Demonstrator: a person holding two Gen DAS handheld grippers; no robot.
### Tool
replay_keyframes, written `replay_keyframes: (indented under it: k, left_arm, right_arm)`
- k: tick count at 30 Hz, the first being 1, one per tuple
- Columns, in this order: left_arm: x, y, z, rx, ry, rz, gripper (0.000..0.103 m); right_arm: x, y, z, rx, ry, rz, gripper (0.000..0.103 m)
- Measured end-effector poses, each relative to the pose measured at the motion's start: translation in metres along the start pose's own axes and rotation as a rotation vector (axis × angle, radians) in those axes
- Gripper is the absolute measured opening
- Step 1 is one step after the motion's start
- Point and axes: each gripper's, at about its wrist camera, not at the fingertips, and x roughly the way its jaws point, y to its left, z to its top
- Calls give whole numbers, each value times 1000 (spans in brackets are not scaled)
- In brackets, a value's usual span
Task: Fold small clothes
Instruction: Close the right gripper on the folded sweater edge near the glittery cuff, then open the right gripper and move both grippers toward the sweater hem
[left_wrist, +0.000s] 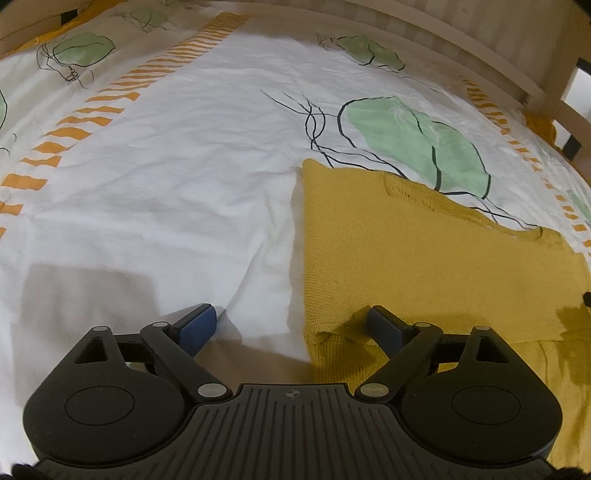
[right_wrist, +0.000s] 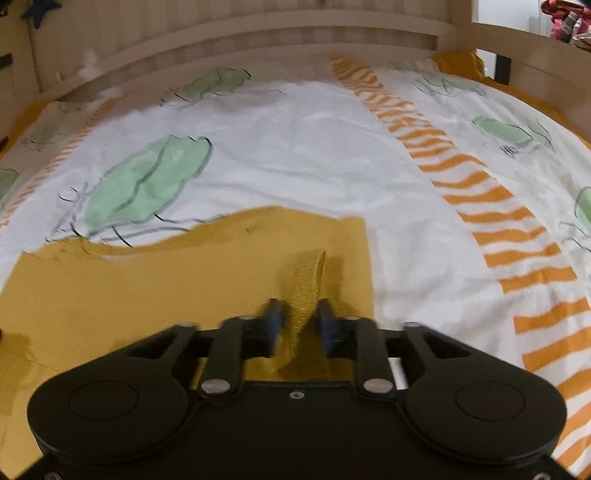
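Note:
A mustard-yellow knitted garment (left_wrist: 424, 266) lies flat on the bed cover, its straight left edge facing white sheet. My left gripper (left_wrist: 291, 326) is open wide; its right finger (left_wrist: 386, 328) rests on the garment's near left corner and its left finger (left_wrist: 195, 325) is on bare sheet. In the right wrist view the same garment (right_wrist: 147, 291) spreads to the left. A raised ridge of its fabric (right_wrist: 304, 291) stands between the fingers of my right gripper (right_wrist: 300, 325). Those jaws stand apart, and the blurred view shows no squeeze on the fold.
The bed cover (left_wrist: 177, 166) is white with green leaf prints and orange striped bands (right_wrist: 491, 206). A wooden bed rail (right_wrist: 258, 40) runs along the far side. A post and slats (left_wrist: 554, 96) stand at the right corner.

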Motion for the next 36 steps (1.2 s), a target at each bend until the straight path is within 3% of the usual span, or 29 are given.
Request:
replay_keyframes:
  k: [6,8,9,10,15,19,26,30,36]
  left_arm:
    - [4,-5,-4,37,-16,9,99]
    - [5,-8,-8,63,-25,9,102]
    - [6,-10,-9,73,-33,16,102]
    - [6,-11,-11,77,-42,21,102]
    - [6,-14,-16,81,-72,41,102]
    - [5,-15,-20,88,-97,46,102]
    - [2,-14,-19,98,-91,29,101]
    - [-6,-15,-18,139,-65,38,88]
    - [-26,-2,-28,88,-20,37,86]
  right_arm:
    - [-1,-10,-16,-13,-22,-11,60]
    - [-2,-11,-21,-19,-39,-13,67]
    - [-1,-11,-23,-19,-44,-28,80]
    - [0,-13,-26,-6,-41,-41,84]
    - [2,-27,-33,65,-70,7,87]
    - [4,-26,-37,48,-85,37,102]
    - [5,-28,-39,45,-84,78,102]
    - [0,-33,-40,51,-72,113,102]
    - [-25,-32,-56,-17,-19,113,102]
